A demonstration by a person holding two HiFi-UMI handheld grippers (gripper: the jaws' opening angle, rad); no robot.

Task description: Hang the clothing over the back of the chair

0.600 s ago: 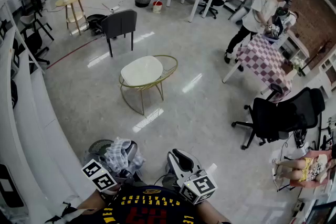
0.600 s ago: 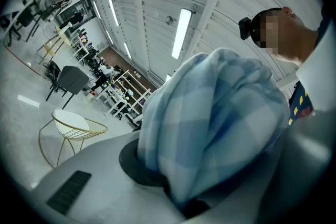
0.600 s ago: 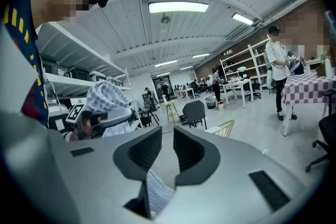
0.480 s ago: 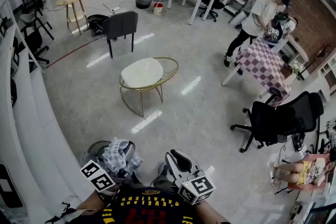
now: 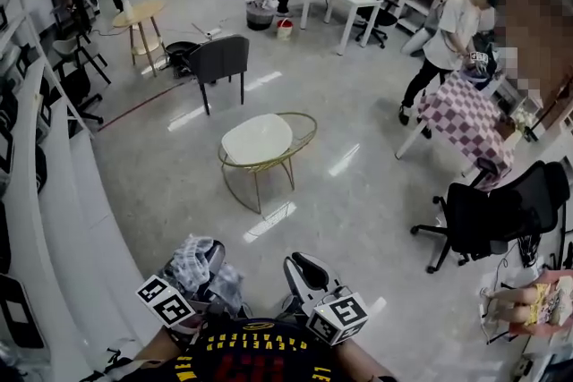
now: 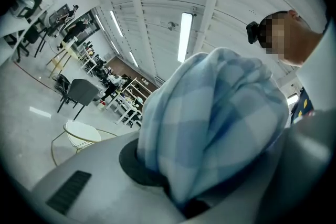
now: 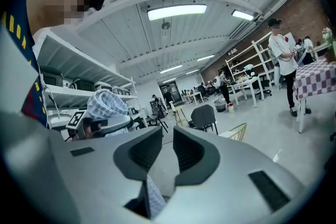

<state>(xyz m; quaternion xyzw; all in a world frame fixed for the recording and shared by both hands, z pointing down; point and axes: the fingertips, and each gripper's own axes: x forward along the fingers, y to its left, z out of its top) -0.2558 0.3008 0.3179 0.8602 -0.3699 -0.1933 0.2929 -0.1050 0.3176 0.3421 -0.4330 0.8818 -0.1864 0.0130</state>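
A blue-and-white checked piece of clothing [image 6: 220, 113] is bunched up and fills the left gripper view, pinched between the jaws. In the head view that bundle [image 5: 199, 262] sits on my left gripper [image 5: 208, 268] at the bottom edge. My right gripper [image 5: 301, 264] is beside it; its jaws [image 7: 168, 147] stand almost together, with a strip of the checked cloth [image 7: 152, 198] caught low between them. The dark grey chair [image 5: 224, 60] stands far off across the floor, its back bare.
A round white table on a gold wire frame [image 5: 261, 141] stands between me and the chair. White shelving [image 5: 54, 192] runs along the left. A black office chair [image 5: 501, 215] and a checked table [image 5: 466, 116] with a person [image 5: 448, 40] bending over it are to the right.
The head view has tilted up, so chair and round table sit lower in the picture. Both grippers stay at the bottom edge with the cloth bundle still on the left one.
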